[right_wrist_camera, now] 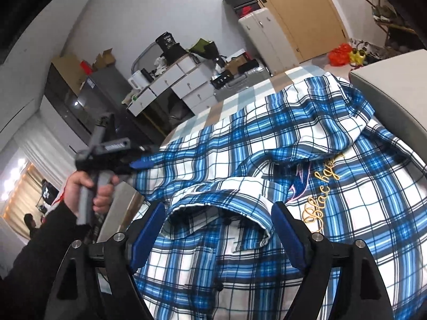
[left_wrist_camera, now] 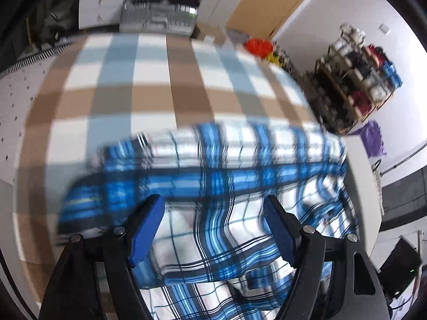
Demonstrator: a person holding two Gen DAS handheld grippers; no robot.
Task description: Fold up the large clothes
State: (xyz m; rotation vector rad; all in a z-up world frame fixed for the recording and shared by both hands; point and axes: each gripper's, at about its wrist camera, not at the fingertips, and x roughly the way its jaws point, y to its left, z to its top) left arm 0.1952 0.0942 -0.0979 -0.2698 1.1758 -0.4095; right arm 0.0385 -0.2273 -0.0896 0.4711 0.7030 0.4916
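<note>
Left wrist view is pretty smeared, but the left gripper (left_wrist_camera: pixel 213 208) has its blue pads spread wide with nothing between them, hanging over the blue plaid shirt (left_wrist_camera: pixel 226 165). The shirt lies on the checked bedspread (left_wrist_camera: pixel 149 80), near its close edge, with one band of it doubled over.

Right wrist view is sharper. The right gripper (right_wrist_camera: pixel 216 213) is spread wide too, empty, sitting right above the shirt's collar (right_wrist_camera: pixel 221 200). Gold embroidered lettering (right_wrist_camera: pixel 320 194) shows just to the right of the collar, and a fold of cloth is flopped over the upper part. The other gripper is visible at the shirt's left edge in the person's hand (right_wrist_camera: pixel 88 186) — can't tell from here if it's touching cloth.

My read: early stage, still arranging rather than folding. Next move probably needs each tool to pinch an edge — collar or shoulder — and pull the shirt flat.
</note>
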